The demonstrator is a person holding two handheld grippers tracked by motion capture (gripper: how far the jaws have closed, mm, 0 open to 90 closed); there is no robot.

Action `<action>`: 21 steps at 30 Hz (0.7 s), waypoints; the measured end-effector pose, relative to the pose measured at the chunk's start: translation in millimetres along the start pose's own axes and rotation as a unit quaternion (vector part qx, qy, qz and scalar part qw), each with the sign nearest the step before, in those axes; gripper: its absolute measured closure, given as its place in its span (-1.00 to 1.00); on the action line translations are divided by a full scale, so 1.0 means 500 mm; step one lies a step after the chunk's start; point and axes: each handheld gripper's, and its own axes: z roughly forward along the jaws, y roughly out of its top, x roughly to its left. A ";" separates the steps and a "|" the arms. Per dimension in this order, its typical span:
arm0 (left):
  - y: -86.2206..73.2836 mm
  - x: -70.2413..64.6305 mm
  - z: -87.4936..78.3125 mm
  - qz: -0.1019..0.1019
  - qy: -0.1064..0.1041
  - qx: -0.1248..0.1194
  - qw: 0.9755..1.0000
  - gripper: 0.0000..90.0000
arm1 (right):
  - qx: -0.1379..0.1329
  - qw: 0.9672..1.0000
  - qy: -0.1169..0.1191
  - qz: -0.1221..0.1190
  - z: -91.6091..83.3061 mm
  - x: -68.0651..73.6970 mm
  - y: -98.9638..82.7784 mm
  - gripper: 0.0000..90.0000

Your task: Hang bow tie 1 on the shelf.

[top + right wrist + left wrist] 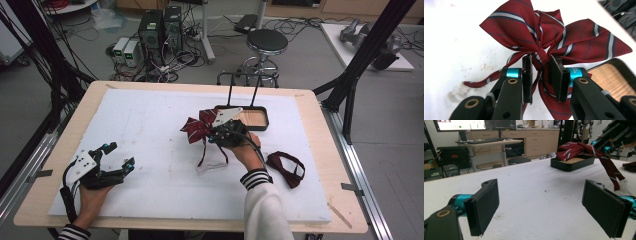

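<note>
A dark red striped bow tie [541, 32] hangs lifted off the white mat, pinched at its knot by my right gripper [541, 65], which is shut on it. In the high view the same bow tie [199, 127] sits just left of the black tray, its tails and white strap trailing down to the mat, with the right gripper [216, 134] behind it. From the left gripper view the bow tie [576, 148] shows in front of the tray. My left gripper [119, 156] rests open at the mat's near left; its pads [485, 205] stand wide apart with nothing between them.
A black tray with a wooden floor [262, 119] and a wire stand rising from it sits at the mat's far middle-right. A second, plain dark red bow tie [286, 169] lies on the mat at the right. The white mat [150, 125] covers most of the wooden table.
</note>
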 end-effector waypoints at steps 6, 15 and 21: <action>0.000 0.000 0.000 0.000 0.000 0.000 1.000 -0.67 | -0.029 0.999 -0.021 0.006 -0.024 -0.004 0.002 0.63; 0.000 0.000 0.000 0.001 0.000 0.000 1.000 -0.67 | -0.078 0.994 -0.074 0.023 -0.079 -0.016 -0.003 0.63; 0.000 0.000 0.000 0.001 0.000 0.000 1.000 -0.67 | -0.105 0.989 -0.092 0.038 -0.112 -0.025 -0.012 0.63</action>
